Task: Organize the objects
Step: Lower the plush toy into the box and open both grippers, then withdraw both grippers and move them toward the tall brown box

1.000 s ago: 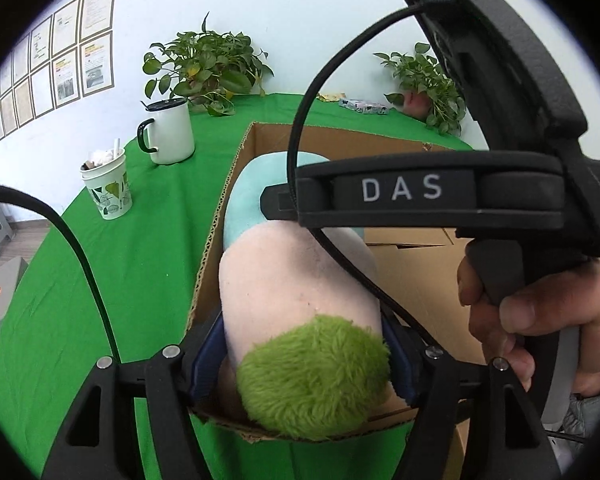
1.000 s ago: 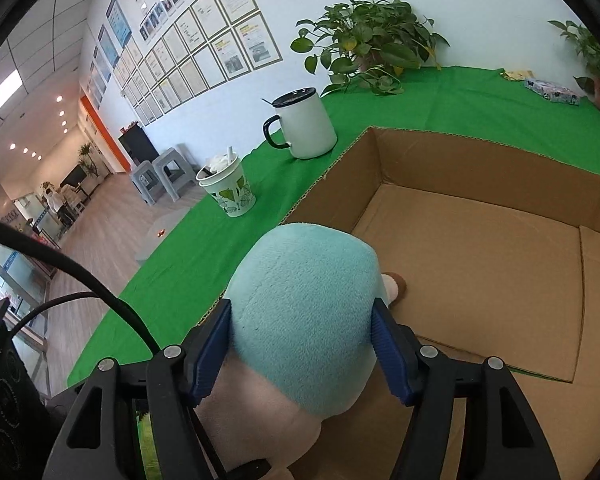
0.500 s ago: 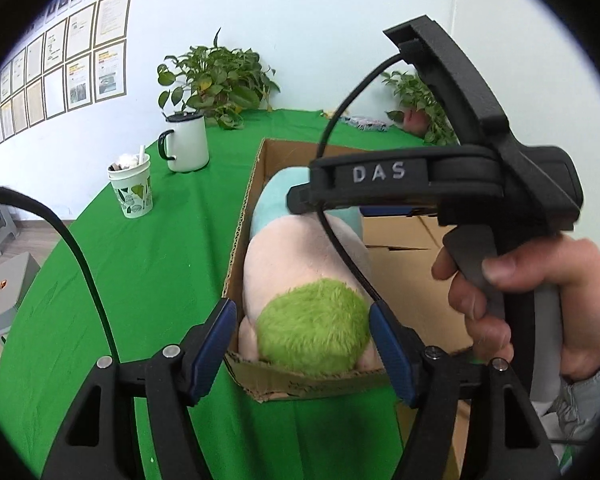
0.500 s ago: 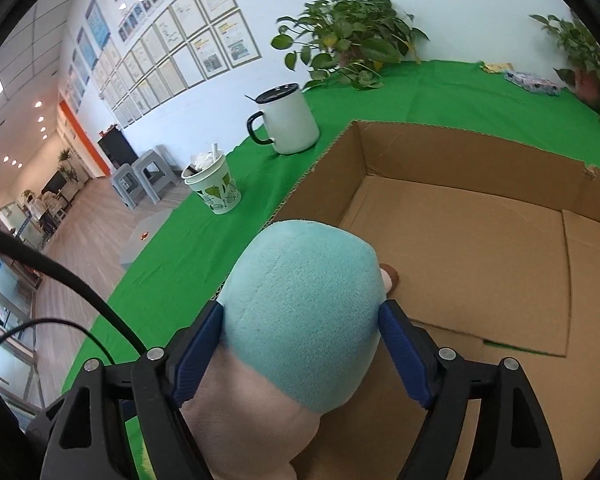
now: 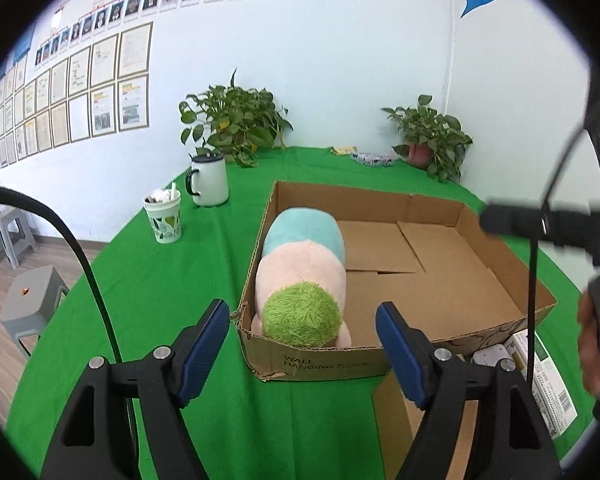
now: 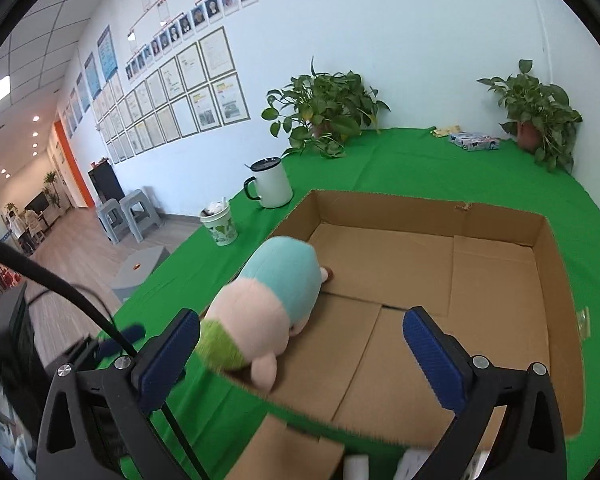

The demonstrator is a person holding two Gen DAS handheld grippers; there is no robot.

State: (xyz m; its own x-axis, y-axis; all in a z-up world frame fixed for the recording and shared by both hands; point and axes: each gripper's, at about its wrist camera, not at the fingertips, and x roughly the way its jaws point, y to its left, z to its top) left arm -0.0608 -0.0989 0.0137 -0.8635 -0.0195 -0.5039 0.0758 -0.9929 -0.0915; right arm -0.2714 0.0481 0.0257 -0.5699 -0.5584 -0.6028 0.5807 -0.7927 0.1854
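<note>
Plush toy (image 5: 302,276), banded in teal, pale pink and shaggy green, lies inside the cardboard box (image 5: 496,248), pressed along the box's left wall with its green end against the near wall. From the right wrist view the toy (image 6: 268,304) stretches lengthwise along that wall, a small pink limb poking out near the near corner. Nothing grips it. The left gripper (image 5: 302,354) hangs just short of the box's near wall, its blue-padded fingers (image 5: 202,346) spread wide and holding nothing. The right gripper (image 6: 300,360) hovers over the box's near edge, likewise spread wide and empty, its left pad just beside the toy's green end, though I cannot tell whether they touch. The box sits on a green tablecloth (image 5: 140,288). To its left stand a white mug (image 5: 208,180) and a paper cup (image 5: 164,218); potted plants (image 5: 236,120) line the far wall.
</note>
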